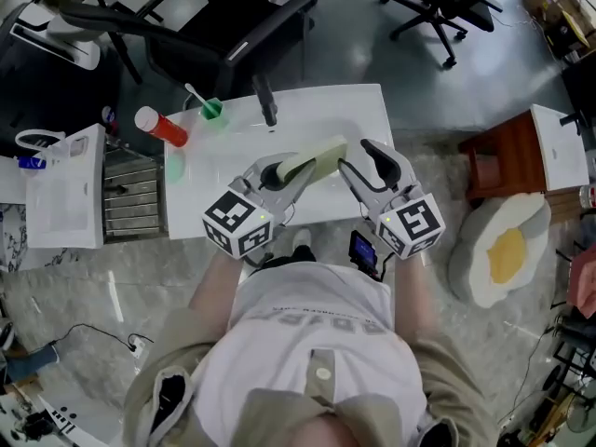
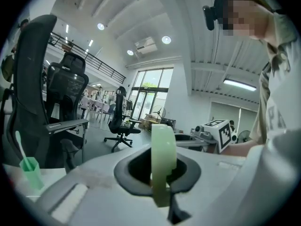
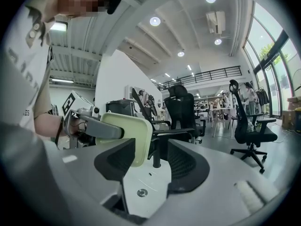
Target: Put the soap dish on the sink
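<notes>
Tally:
- One pale green rectangular plastic soap dish [image 1: 317, 159].
- Two grey hand-held grippers: left gripper [image 1: 291, 169], right gripper [image 1: 363, 156].
- One white sink counter [image 1: 363, 105].
- On the counter: one black tap [image 1: 267, 101], one green plastic cup [image 1: 212, 111], one red bottle with white cap [image 1: 160, 126].
- Right of the counter: one fried-egg-shaped cushion [image 1: 503, 250], one red-brown wooden stool [image 1: 503, 161].

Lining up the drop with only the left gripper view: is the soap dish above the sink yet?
Observer: Yes. In the head view the soap dish hangs over the white sink, on the person's side of the black faucet.
Operator: Is the right hand-held gripper holding it too?
Observer: No. The right gripper view shows the right hand-held gripper with jaws apart, the dish's corner beside one jaw, not pressed.
</notes>
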Demonstrator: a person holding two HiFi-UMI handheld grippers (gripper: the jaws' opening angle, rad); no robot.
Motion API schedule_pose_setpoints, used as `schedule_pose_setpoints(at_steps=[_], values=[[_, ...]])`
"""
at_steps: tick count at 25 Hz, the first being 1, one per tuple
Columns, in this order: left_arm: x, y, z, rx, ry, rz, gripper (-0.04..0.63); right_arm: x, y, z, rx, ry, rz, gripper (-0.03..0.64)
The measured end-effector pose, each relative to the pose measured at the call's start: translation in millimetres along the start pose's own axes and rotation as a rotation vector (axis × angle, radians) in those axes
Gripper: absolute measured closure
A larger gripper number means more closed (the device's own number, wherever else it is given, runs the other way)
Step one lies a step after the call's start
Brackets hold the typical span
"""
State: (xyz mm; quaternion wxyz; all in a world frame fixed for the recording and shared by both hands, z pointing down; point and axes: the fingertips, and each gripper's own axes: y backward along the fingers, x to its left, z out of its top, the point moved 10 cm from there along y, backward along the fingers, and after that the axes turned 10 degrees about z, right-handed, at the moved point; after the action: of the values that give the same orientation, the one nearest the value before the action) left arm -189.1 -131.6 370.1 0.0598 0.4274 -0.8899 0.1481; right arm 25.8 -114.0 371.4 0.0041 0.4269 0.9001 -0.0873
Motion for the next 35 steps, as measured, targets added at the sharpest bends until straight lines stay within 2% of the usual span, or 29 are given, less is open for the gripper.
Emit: schedule_pose_setpoints(at_steps=[6, 9, 11, 15, 21, 28, 35], values=[[8.9, -13.0, -4.1, 0.016, 0.02, -0.105, 0.583, -3.7, -10.8, -8.8, 0.017, -0.022, 0.011, 0.446], [12.9, -13.6, -5.9, 0.023, 0.035, -0.135, 0.583, -2.3, -10.6, -12.9, 0.005, -0.062, 0.035, 0.471], [14.7, -15.7, -7.1, 0.027, 0.046, -0.153, 0.583, -1.8, -9.4, -14.4, 0.003, -0.082, 0.046, 0.522], [17.5, -23.1, -12.9, 0.045, 0.047, -0.168, 0.581, -6.2, -5.5, -20.5, 0.013, -0.146, 0.021, 0.562], [14.6, -39.1, -23.2, 0.07, 0.046, -0.12, 0.581, -20.5, -3.3, -28.4, 0.073, -0.238, -0.031, 0.592], [14.5, -52.6, -28.0, 0.091, 0.036, -0.041, 0.57, -40.2, -9.1, -30.3, 0.178, -0.301, -0.016, 0.597], [15.9, -69.1, -34.1, 0.092, -0.007, 0.059, 0.436, -69.2, -12.7, -39.2, 0.219, -0.395, 0.023, 0.597]])
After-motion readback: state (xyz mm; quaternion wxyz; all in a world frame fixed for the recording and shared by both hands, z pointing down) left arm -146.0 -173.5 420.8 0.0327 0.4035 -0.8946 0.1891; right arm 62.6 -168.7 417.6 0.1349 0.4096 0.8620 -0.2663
